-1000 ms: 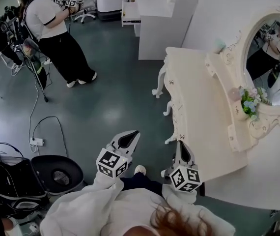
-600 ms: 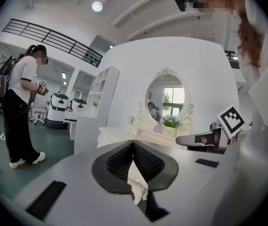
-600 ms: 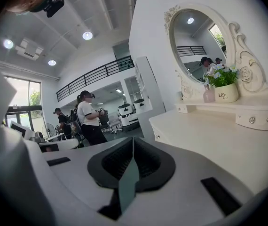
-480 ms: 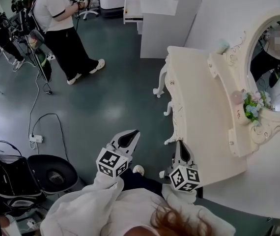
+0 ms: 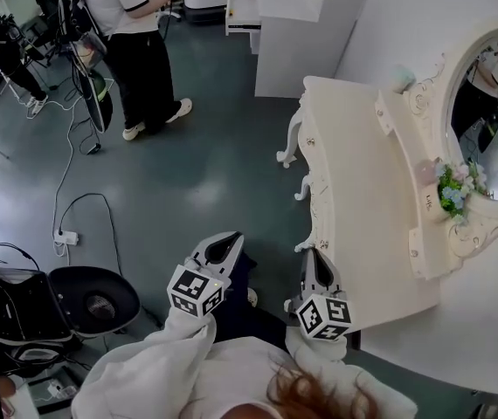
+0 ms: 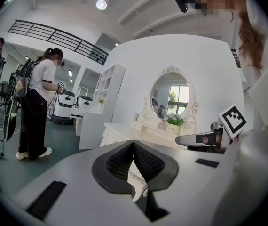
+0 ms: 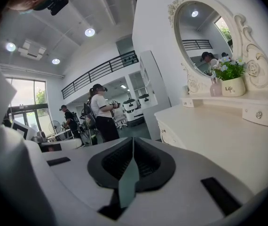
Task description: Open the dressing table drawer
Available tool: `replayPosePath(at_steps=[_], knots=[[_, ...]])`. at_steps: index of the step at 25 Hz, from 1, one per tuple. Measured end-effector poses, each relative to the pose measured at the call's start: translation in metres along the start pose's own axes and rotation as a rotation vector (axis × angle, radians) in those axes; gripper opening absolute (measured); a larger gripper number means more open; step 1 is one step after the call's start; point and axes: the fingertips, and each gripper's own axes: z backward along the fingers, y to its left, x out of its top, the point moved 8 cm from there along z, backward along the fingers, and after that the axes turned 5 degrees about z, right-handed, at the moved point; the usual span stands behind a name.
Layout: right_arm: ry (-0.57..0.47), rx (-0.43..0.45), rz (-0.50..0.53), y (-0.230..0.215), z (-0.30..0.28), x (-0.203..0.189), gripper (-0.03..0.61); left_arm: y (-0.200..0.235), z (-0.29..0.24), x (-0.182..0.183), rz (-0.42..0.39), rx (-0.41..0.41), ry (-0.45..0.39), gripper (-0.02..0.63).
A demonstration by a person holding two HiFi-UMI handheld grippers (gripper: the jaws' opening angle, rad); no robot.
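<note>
Stage: not begun. The drawer (image 7: 169, 136) sits flush in the front of the dressing table (image 5: 319, 201), with no gap showing.
Drawer's place: in the front edge under the tabletop (image 5: 358, 182), facing the open floor; a small knob (image 7: 163, 132) shows on it.
Left gripper (image 5: 223, 247): jaws pressed together with nothing between them. It is held over the floor, well apart from the dressing table.
Right gripper (image 5: 318, 267): jaws together and empty. It is just beside the near front corner of the tabletop, and no contact with the drawer is visible.
Done: only the approach, as I judge it — the person stands at the near end of the dressing table.
Left: everything that counts — opening a gripper, closing it on the knob, and pulling the drawer out toward the floor side.
Nearer gripper for the pull: the right one, by where it stands.
</note>
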Motion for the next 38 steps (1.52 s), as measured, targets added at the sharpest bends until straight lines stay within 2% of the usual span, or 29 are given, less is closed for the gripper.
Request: replayPosePath(at_steps=[12,24,31,38], knots=[[-0.007,-0.017,-0.017,-0.018,-0.028,0.013,0.037,0.011,-0.037,0.015,-0.018,-0.02,-0.001,0.017],[-0.024,-0.035,-0.024,-0.041,-0.096,0.048,0.036,0.049,-0.102,0.045,-0.022,-0.03,-0.01,0.017],[-0.042,-0.068,-0.031,-0.033,-0.154,0.083,0.037,0.096,-0.145,0.09,-0.035,-0.065,-0.009,0.017],[-0.062,-0.1,-0.032,-0.028,-0.201,0.102,0.037,0.137,-0.181,0.118,-0.049,-0.097,-0.02,0.017]])
